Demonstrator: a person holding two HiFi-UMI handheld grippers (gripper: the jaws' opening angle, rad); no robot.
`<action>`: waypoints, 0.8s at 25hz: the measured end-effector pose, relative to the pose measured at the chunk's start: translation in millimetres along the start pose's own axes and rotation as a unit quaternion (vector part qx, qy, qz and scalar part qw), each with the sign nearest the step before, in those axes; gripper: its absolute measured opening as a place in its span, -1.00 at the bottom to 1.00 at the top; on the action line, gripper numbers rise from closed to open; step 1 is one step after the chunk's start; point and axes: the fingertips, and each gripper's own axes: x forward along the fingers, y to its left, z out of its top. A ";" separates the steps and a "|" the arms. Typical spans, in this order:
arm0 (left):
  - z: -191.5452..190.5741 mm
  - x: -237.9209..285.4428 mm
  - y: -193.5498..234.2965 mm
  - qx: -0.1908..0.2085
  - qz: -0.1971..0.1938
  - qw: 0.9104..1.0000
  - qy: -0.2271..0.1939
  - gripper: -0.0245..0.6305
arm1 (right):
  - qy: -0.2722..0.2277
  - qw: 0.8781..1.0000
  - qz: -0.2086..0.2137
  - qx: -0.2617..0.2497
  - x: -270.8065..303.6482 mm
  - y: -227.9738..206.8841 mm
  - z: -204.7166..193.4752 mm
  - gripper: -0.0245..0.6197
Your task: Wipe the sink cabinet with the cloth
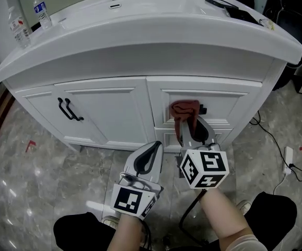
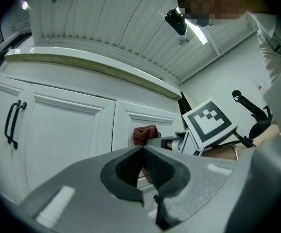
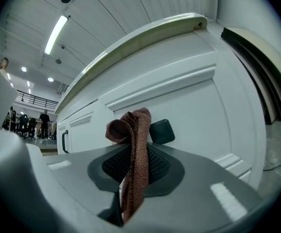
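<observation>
Rust-brown cloth (image 1: 185,110) is held at the sink cabinet (image 1: 104,111), centre-right in the head view, by the right gripper (image 1: 193,129). Low in the left gripper view, the left gripper (image 2: 143,152) is closed on nothing. In the right gripper view the thinly clamped cloth could be snagged on the dark knob (image 3: 161,131) at centre and pulled free.

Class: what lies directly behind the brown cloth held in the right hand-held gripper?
The white drawer front, with its dark knob partly showing beside the cloth. The patch of panel right behind the cloth is hidden.

Rust-brown cloth (image 1: 185,109) — white cabinet (image 1: 105,116), black handles (image 1: 69,110).
</observation>
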 end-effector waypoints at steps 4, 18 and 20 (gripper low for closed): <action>5.2 8.3 0.9 -0.013 -0.008 1.000 -0.014 -0.92 | -0.028 0.999 -0.015 -0.022 -16.4 -8.7 19.8 -0.67; -0.2 24.8 -28.6 -0.019 -0.034 0.999 -0.013 -0.92 | -0.047 0.997 -0.051 -0.038 -34.8 -58.7 42.0 -0.66; -2.7 27.4 -32.6 -0.018 -0.037 0.999 -0.011 -0.92 | -0.039 0.997 -0.054 -0.038 -31.2 -64.9 39.2 -0.67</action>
